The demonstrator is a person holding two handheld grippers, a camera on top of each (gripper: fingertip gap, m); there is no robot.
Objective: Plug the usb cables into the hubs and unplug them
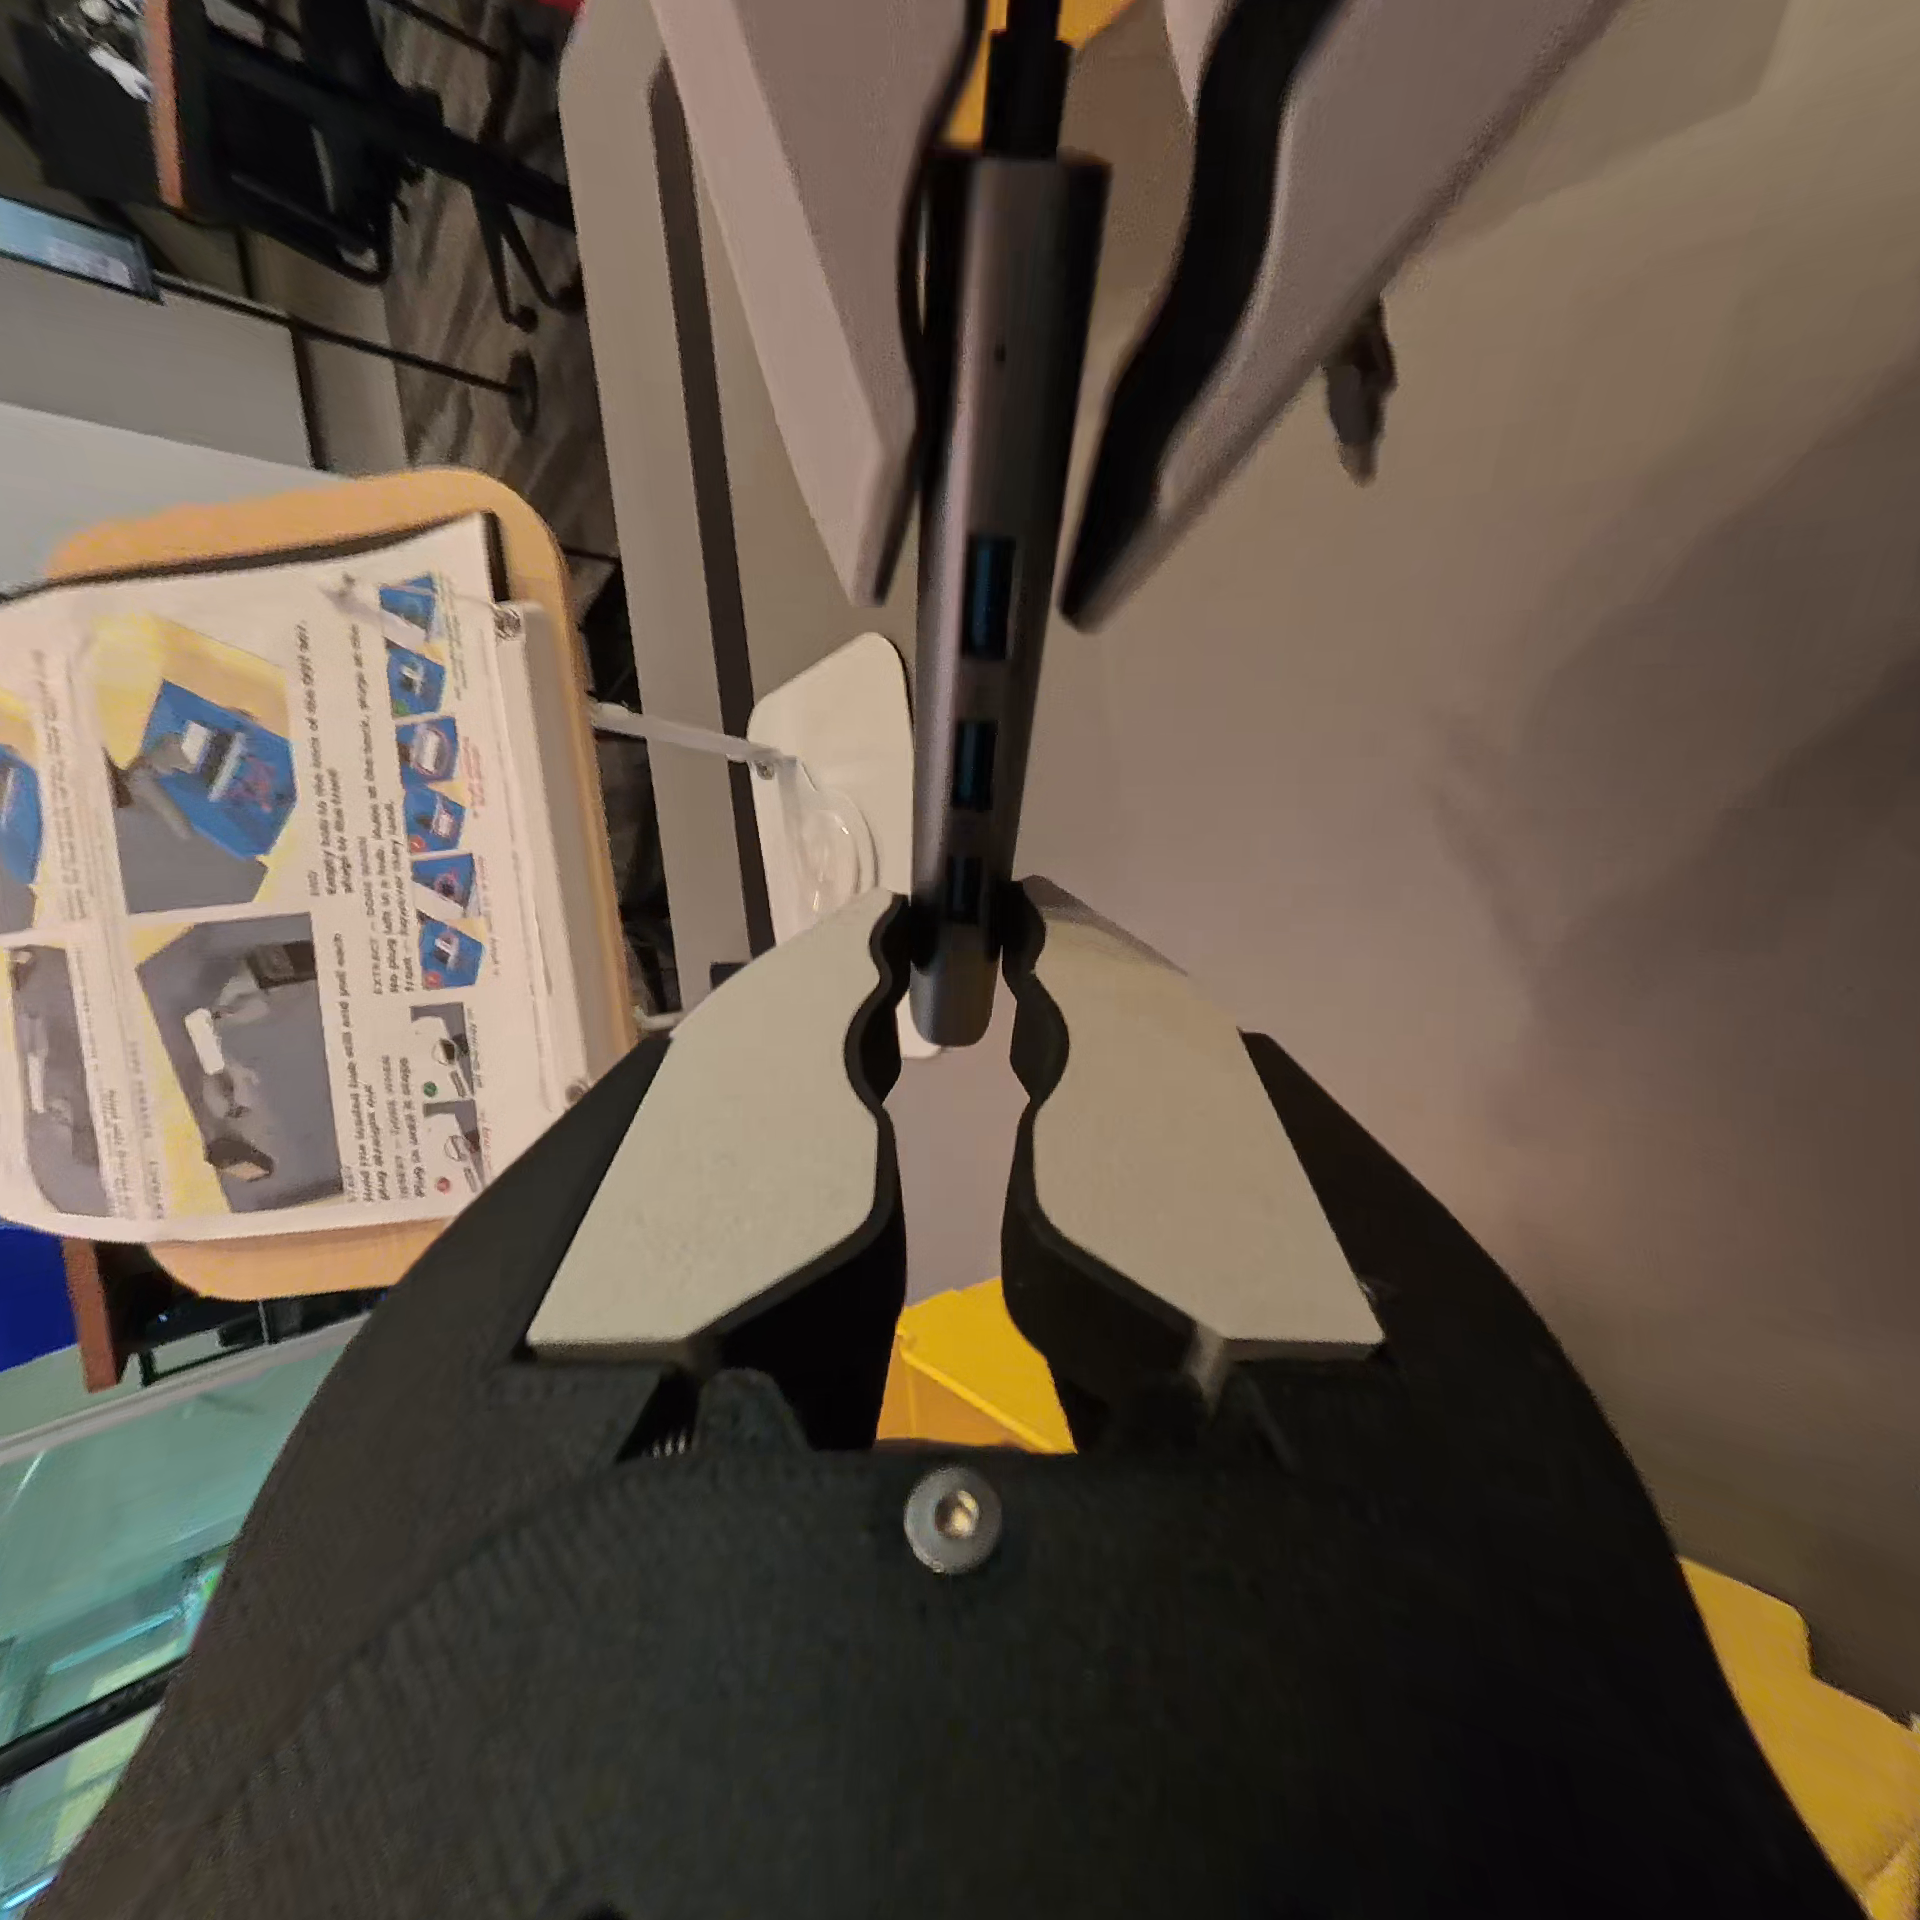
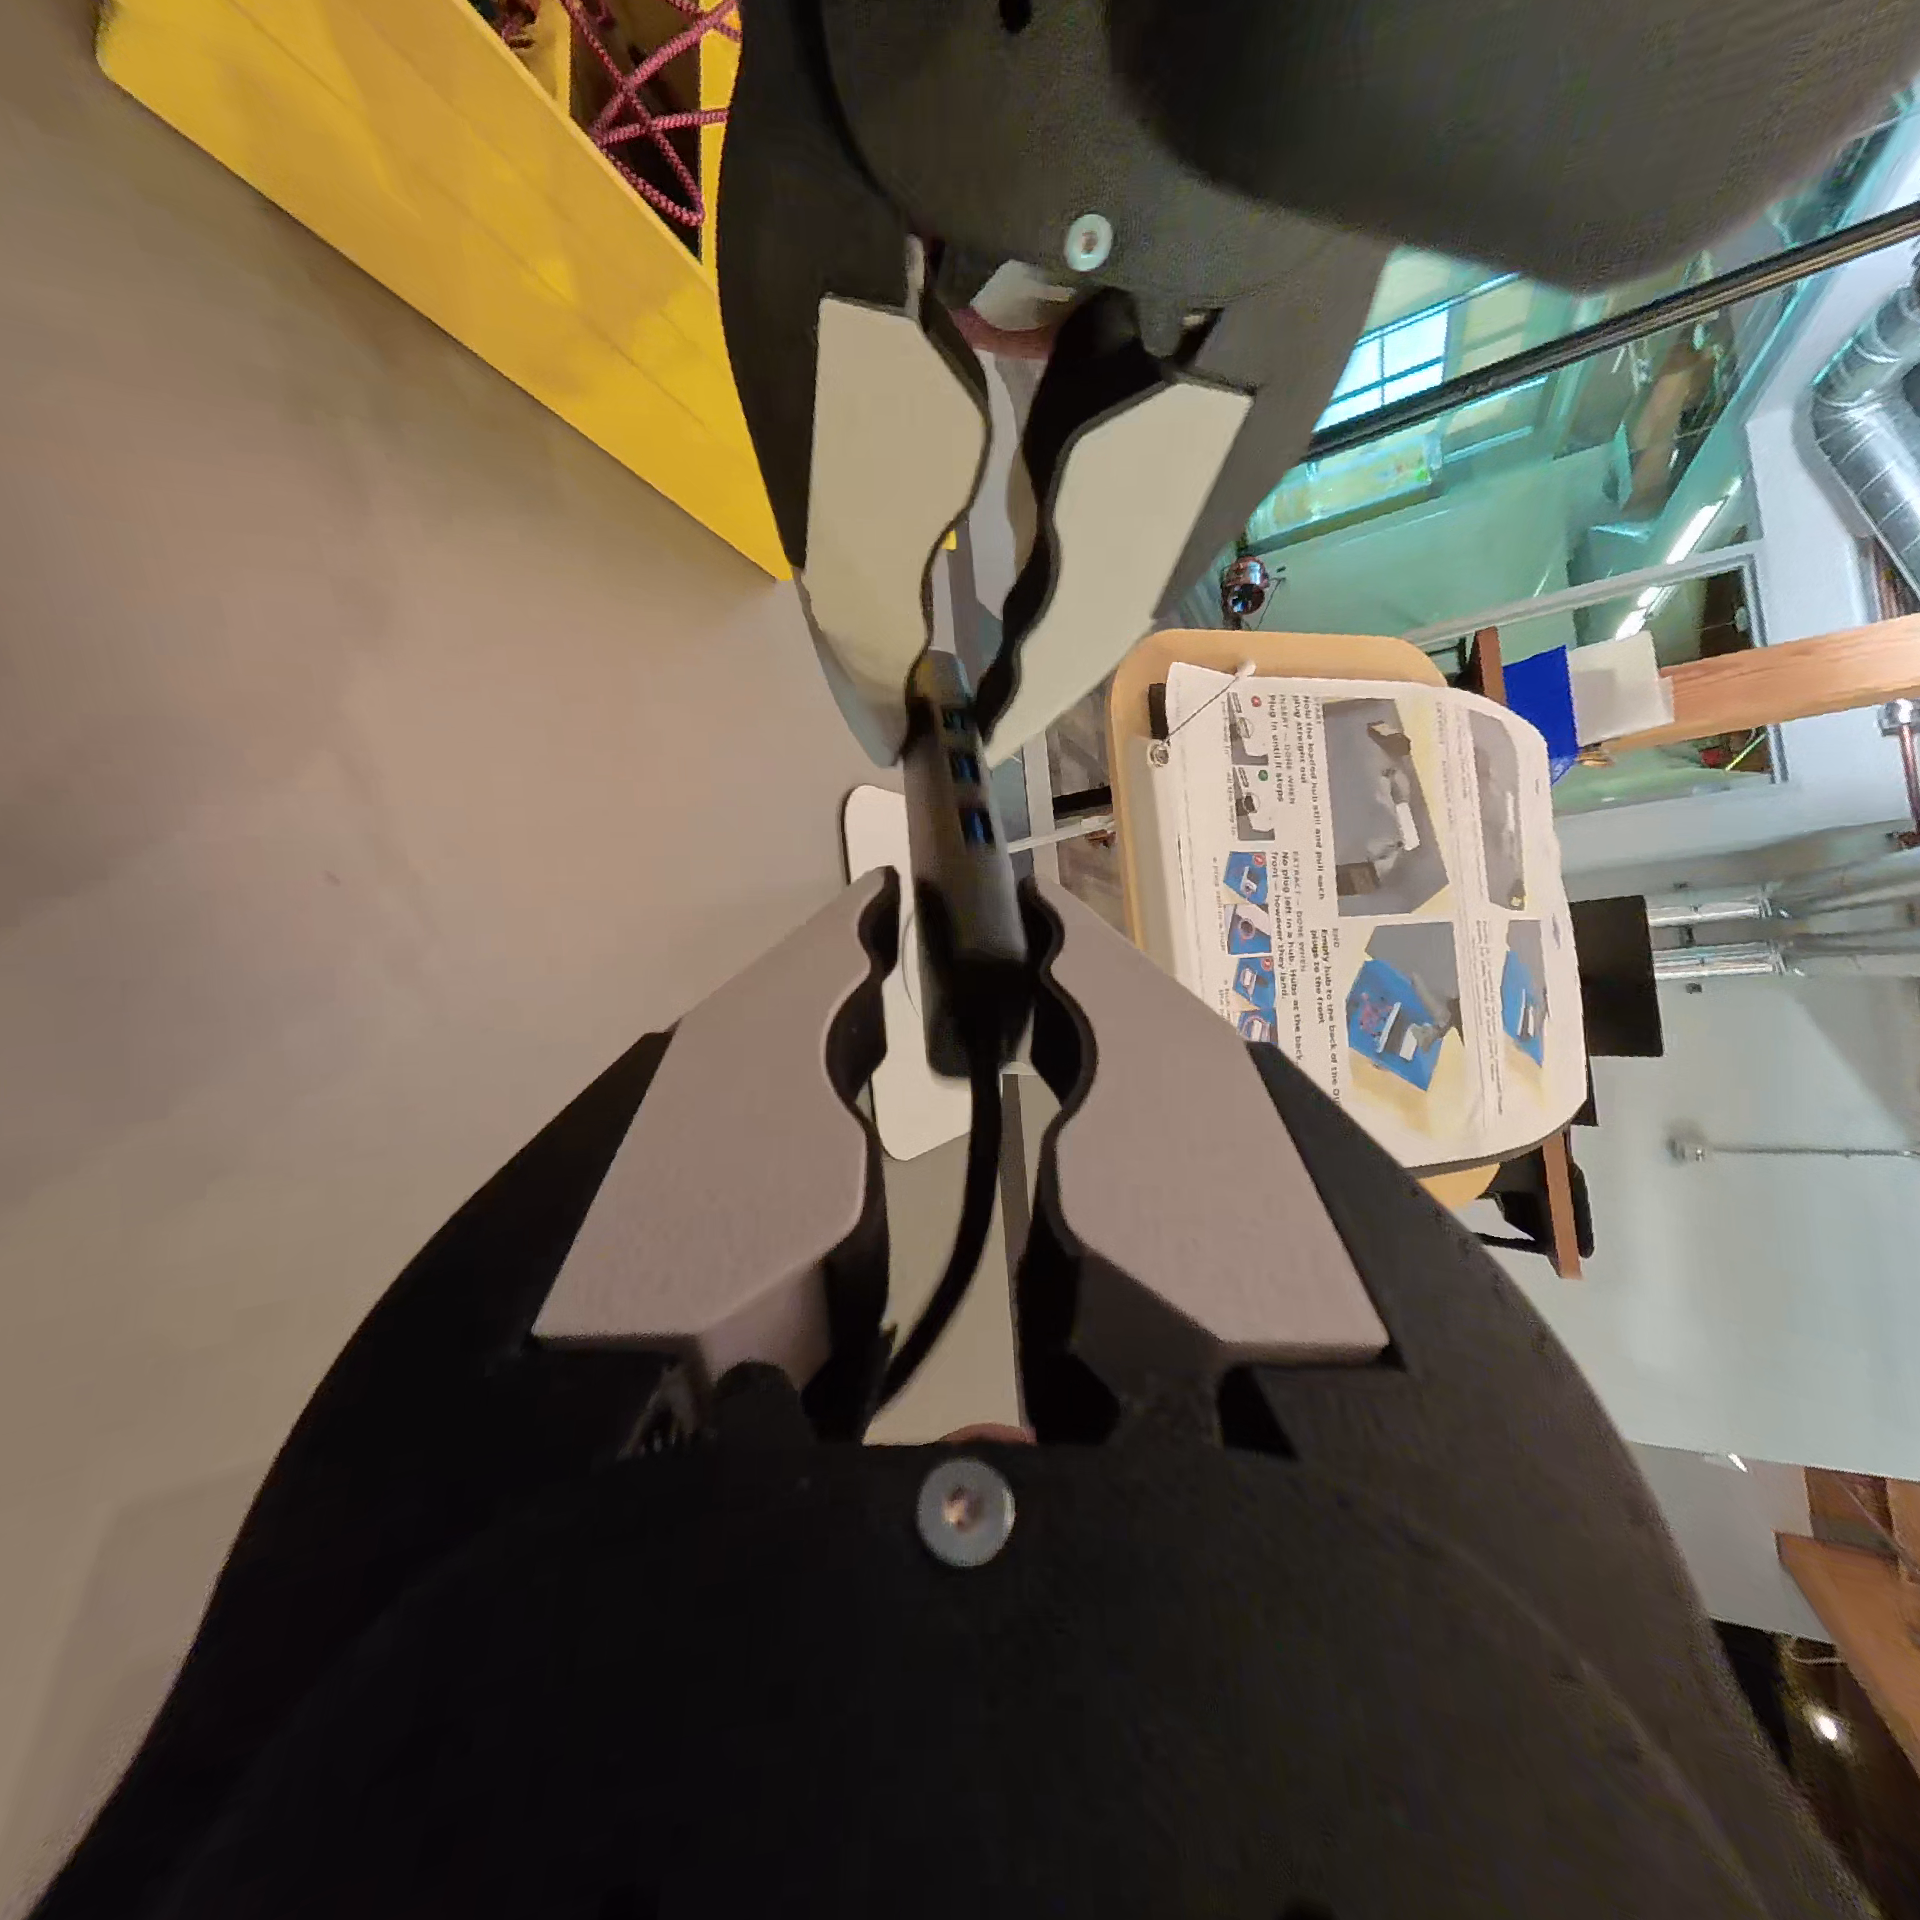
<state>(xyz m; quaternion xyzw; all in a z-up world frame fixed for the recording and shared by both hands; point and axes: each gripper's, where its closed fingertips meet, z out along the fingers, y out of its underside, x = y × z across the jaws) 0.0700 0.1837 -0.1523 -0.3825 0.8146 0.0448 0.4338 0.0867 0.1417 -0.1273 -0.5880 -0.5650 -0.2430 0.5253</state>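
A slim grey USB hub (image 1: 961, 623), stiff, light and smooth, spans both grippers: left gripper (image 1: 958, 920) and right gripper (image 2: 961, 940) jaws each pinch an end, ports clear.

A slim dark grey hub (image 1: 971, 582) with three empty blue ports, its black cable (image 2: 940, 1278) trailing from one end
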